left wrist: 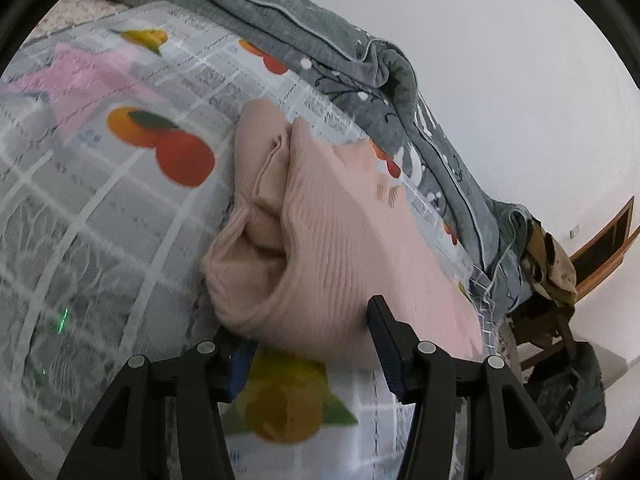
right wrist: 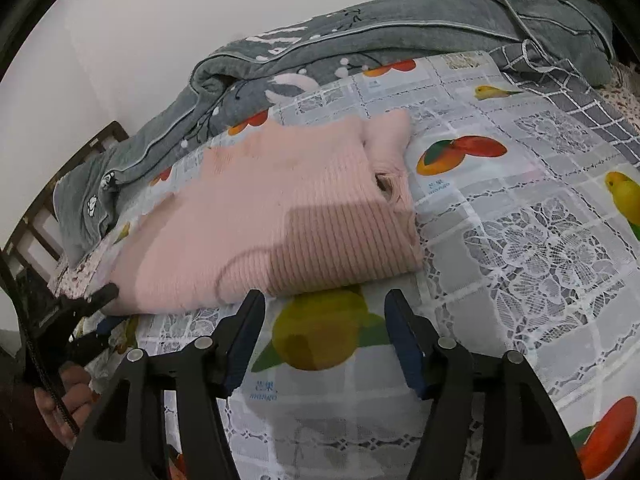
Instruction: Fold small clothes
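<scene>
A folded pink sweater (right wrist: 280,216) lies on a fruit-print tablecloth (right wrist: 520,240), with both grippers at its near edge.

My right gripper (right wrist: 324,320) sits just near of the sweater, jaws wide apart and holding nothing. My left gripper (left wrist: 308,332) is wide open too, its fingers straddling the sweater's near edge without clamping it. A gray blanket (right wrist: 360,40) is bunched along the far side.

A home bedroom — a rumpled grey quilt (right wrist: 360,36) lies along a plain white wall (left wrist: 520,60), far beside the fruit-print cover (right wrist: 520,240).
</scene>
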The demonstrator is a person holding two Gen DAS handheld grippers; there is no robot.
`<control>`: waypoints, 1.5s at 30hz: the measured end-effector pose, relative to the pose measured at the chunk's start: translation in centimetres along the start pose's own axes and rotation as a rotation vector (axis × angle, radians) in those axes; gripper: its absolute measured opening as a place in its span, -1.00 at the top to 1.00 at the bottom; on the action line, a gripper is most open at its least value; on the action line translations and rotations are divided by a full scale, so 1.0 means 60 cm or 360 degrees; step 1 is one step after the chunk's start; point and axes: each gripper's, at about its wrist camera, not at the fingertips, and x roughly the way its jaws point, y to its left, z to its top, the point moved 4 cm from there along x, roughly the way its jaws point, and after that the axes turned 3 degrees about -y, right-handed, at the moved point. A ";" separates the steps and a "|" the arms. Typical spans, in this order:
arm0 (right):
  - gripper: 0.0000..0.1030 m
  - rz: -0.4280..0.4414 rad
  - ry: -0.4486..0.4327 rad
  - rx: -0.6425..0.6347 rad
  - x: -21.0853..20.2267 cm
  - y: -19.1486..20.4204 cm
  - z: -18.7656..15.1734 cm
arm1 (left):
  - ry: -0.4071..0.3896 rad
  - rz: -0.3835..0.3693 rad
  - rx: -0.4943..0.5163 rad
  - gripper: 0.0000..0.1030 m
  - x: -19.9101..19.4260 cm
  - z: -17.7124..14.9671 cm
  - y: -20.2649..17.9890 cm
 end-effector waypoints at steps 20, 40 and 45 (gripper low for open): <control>-0.32 0.0067 -0.0064 0.0395 0.029 -0.020 0.032 | -0.0055 0.0015 0.0059 0.01 0.004 0.017 0.002; 0.16 0.0039 -0.0071 0.0664 0.075 -0.060 0.075 | -0.0059 0.0019 0.0042 0.01 -0.004 0.020 0.006; 0.67 0.0032 0.0011 0.0634 0.089 -0.073 0.077 | -0.0082 0.0092 -0.0002 0.43 -0.002 0.026 0.015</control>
